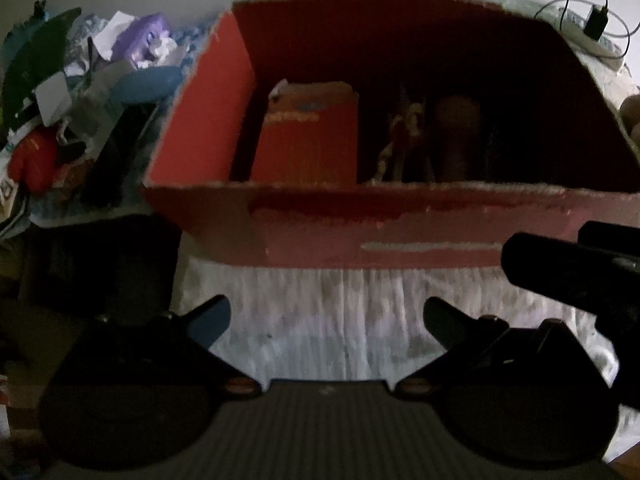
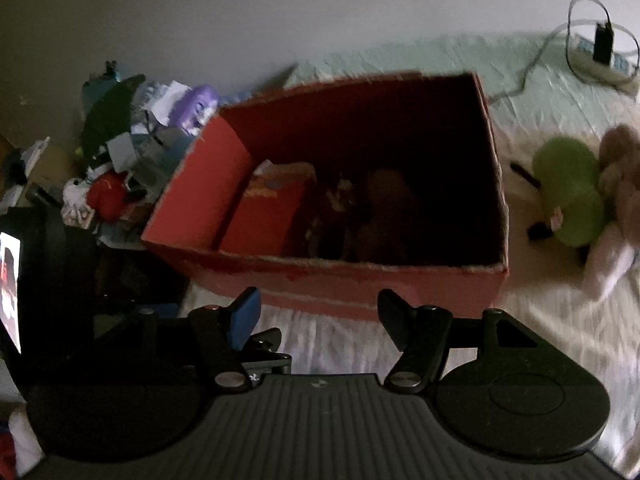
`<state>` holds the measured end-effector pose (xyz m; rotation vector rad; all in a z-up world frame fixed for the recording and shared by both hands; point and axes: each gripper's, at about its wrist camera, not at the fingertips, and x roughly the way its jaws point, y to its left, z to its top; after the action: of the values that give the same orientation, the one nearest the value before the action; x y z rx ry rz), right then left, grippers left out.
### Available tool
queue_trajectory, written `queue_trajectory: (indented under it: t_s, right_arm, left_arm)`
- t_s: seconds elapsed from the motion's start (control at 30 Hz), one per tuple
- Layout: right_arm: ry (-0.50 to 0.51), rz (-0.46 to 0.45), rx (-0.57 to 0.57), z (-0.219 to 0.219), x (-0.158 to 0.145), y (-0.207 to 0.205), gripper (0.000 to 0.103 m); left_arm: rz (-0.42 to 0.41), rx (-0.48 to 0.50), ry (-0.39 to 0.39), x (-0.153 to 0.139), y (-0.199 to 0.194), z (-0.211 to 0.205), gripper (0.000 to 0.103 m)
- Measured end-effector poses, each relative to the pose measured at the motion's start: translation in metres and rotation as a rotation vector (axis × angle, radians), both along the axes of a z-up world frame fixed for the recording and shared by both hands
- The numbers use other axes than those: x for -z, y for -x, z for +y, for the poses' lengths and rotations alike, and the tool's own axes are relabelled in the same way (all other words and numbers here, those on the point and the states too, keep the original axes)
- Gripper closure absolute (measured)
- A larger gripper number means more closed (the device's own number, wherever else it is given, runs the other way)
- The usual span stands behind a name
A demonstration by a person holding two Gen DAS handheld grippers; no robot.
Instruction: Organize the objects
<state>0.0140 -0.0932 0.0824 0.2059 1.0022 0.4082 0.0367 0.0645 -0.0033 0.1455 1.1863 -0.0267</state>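
Observation:
A red cardboard box [image 1: 400, 224] [image 2: 360, 284] stands open on a pale bedsheet. Inside it an orange carton [image 1: 308, 136] [image 2: 268, 208] leans at the left, with darker, unclear items beside it. My left gripper [image 1: 326, 320] hovers open just in front of the box's near wall, nothing between its fingers. My right gripper [image 2: 318, 312] is also open and empty, higher up and before the same wall. A green soft toy [image 2: 568, 192] and a pale plush toy [image 2: 616, 208] lie on the sheet to the right of the box.
A heap of mixed toys and papers [image 1: 80, 92] [image 2: 132, 152] is piled left of the box, with a purple mask [image 2: 198, 110] on top. A power strip with a charger and cable [image 2: 600, 56] [image 1: 596, 28] lies at the far right. A lit screen [image 2: 10, 288] shows at the left edge.

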Motion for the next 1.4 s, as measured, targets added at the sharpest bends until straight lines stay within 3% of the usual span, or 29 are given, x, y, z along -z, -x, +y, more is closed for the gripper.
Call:
queue_trajectory:
  t_s: [0.47, 0.93, 1.4]
  right_arm:
    - [0.039, 0.110, 0.062, -0.002, 0.026, -0.008, 0.035]
    - [0.045, 0.072, 0.030, 0.003, 0.018, -0.011, 0.035]
    - [-0.016, 0.026, -0.003, -0.010, -0.017, -0.007, 0.035]
  left_arm:
    - [0.020, 0.001, -0.019, 0.011, -0.002, 0.000, 0.000]
    - [-0.018, -0.022, -0.053, -0.005, -0.003, 0.008, 0.000]
    - [-0.094, 0.024, -0.034, -0.047, 0.004, -0.002, 0.000]
